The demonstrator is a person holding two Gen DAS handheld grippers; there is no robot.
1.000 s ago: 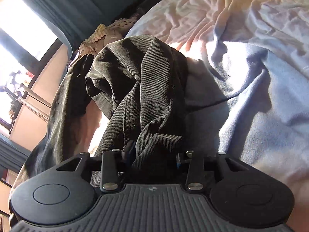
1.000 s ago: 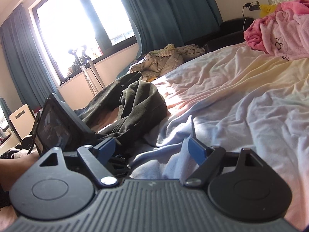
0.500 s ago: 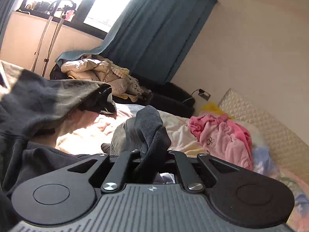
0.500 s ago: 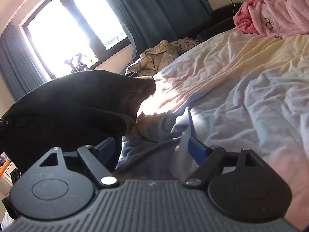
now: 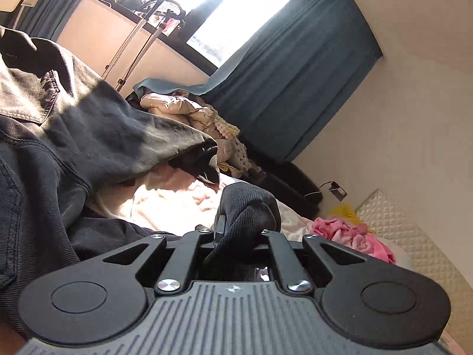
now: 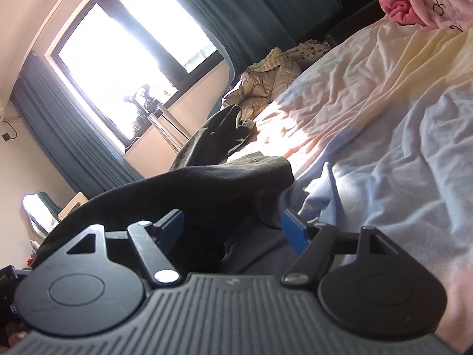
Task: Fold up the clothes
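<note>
Rumpled bed sheet (image 6: 384,112), pale blue fading to cream and pink, sun patch mid-bed, with a window (image 6: 118,59) and teal curtains (image 5: 295,88) past the far edge and a beige jacket (image 5: 189,109) heaped there. Pink towel (image 5: 354,239) sits up by the quilted headboard (image 5: 414,236), lots of bare sheet on that side. Left gripper (image 5: 242,233) jaws clamped tight on a fold of the dark jeans (image 5: 74,148), which sprawl along the window-side edge; right gripper (image 6: 233,227) jaws wide but closing around a jeans fold, pads not touching yet

No readable text, labels, brands or numbers anywhere; only a small compass-like emblem on the left gripper (image 5: 239,232) body.
</note>
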